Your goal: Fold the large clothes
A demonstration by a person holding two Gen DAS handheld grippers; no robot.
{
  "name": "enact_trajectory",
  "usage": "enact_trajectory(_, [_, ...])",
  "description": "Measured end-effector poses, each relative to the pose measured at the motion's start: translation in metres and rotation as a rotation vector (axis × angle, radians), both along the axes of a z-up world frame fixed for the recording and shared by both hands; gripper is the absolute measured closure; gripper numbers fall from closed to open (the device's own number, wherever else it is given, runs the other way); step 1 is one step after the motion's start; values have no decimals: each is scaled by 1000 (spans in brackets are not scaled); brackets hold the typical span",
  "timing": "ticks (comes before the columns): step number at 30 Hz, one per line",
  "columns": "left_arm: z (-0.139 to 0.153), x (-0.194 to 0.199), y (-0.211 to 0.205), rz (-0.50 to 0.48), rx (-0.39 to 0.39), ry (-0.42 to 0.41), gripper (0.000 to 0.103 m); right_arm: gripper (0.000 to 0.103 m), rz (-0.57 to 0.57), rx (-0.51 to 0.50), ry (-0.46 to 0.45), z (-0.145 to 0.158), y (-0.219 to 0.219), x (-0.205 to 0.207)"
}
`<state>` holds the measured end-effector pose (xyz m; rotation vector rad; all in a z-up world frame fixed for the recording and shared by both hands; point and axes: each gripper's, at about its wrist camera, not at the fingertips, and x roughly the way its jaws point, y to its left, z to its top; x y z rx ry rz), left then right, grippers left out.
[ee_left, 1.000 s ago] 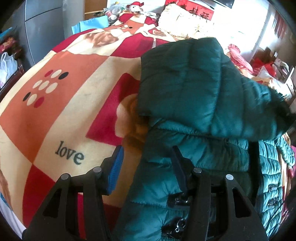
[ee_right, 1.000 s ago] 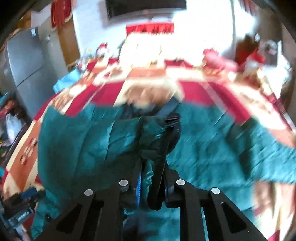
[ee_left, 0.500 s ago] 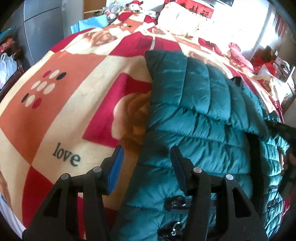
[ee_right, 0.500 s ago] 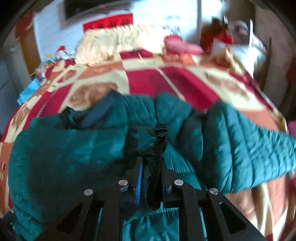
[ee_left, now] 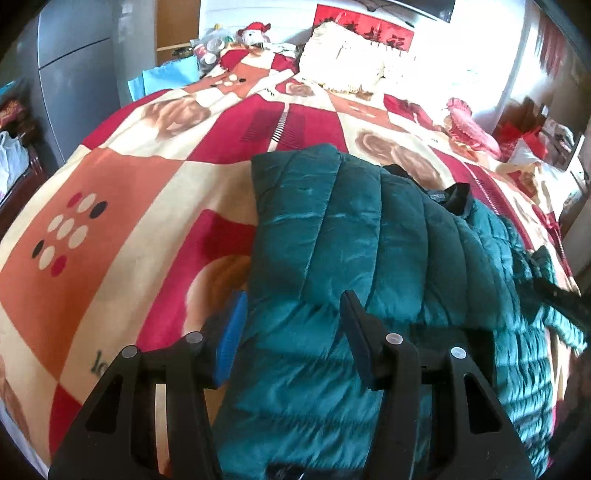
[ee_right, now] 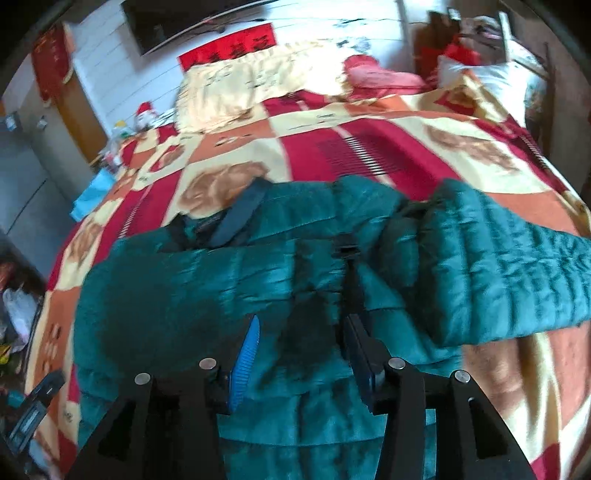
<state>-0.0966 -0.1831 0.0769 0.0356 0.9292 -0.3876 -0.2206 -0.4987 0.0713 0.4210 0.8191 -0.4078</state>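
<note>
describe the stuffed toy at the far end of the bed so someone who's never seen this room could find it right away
Start at the big bed with the red, orange and cream patchwork blanket and follow it to the far left corner, left of the cream pillow. There, among bottles and clutter, sits a small white stuffed toy. Its red hat sets it apart from everything around it.

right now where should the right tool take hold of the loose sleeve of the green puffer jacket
Probably at the cuff end of the sleeve of the dark green quilted puffer jacket, coming from its near long edge. It lies flat and unfolded on the red and cream blanket, sticking out right, away from the body. The open right tool hovers left of it.
</note>
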Motion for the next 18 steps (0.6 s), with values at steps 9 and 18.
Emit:
enact_trajectory(9, [-28,34,-40,11,106,25,49,58,33,-75,121,-43,2,57])
enact_trajectory(18, [-35,31,-43,13,119,-4,46,58,19,-78,80,-27,-10,54])
